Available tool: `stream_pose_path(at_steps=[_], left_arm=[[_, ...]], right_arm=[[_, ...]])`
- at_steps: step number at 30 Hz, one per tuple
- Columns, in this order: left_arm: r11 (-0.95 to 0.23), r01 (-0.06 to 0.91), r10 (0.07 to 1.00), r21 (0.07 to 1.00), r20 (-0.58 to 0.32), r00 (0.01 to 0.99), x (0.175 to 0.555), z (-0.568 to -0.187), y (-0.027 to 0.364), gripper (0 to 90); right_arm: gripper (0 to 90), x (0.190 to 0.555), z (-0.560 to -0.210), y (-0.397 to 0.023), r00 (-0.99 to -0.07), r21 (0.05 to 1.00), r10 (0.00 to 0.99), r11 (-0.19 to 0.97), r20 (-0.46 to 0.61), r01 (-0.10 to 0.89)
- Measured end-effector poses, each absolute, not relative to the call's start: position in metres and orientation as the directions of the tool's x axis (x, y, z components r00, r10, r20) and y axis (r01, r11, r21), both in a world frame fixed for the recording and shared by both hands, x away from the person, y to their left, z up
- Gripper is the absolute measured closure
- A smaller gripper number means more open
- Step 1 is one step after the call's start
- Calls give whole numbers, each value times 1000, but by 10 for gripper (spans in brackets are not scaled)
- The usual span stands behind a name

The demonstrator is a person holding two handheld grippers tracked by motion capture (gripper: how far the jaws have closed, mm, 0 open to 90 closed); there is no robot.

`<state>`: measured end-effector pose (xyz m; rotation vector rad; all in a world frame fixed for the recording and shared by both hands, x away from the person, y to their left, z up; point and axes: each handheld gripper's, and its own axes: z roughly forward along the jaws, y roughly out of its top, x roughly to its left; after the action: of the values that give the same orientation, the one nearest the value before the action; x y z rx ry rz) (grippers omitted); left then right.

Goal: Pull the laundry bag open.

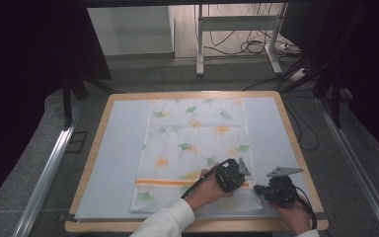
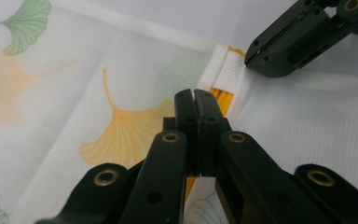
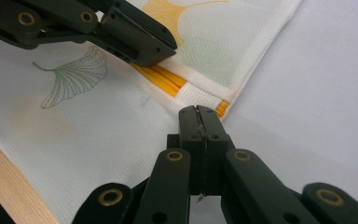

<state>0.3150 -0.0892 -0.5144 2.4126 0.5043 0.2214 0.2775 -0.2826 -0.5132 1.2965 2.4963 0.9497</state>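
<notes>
I see the leaf-printed cloth [image 1: 192,148] spread flat mid-frame on the pale table mat [image 1: 113,163]. Both tongs sit at its lower right corner: left gripper [image 2: 196,100] and right gripper [image 3: 197,114] have jaws pressed together, but I cannot tell if fabric is pinched.

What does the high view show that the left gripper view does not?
High view alone: the whole wooden table, the pale mat under the cloth, both hands, and the floor cables. Left gripper view alone: the left gripper jaws pressed together over the orange stripe, and the white hem tab up close. Both: the ginkgo-leaf cloth and the right gripper at its edge.
</notes>
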Motion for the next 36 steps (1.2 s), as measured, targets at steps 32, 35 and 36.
stream_pose_path(at_steps=[32,35,36], left_arm=[[-694,322,429,644,10,903,310,-513,-58,900],[-690,324,430,647,7,903,308,-514,-55,900],[-690,324,431,648,7,903,307,-514,-54,900]], right_arm=[[897,276,-513,-283,-608,608,782,420,134,674],[897,276,-513,-283,-608,607,782,420,134,674],[897,276,-513,-283,-608,607,782,420,134,674]])
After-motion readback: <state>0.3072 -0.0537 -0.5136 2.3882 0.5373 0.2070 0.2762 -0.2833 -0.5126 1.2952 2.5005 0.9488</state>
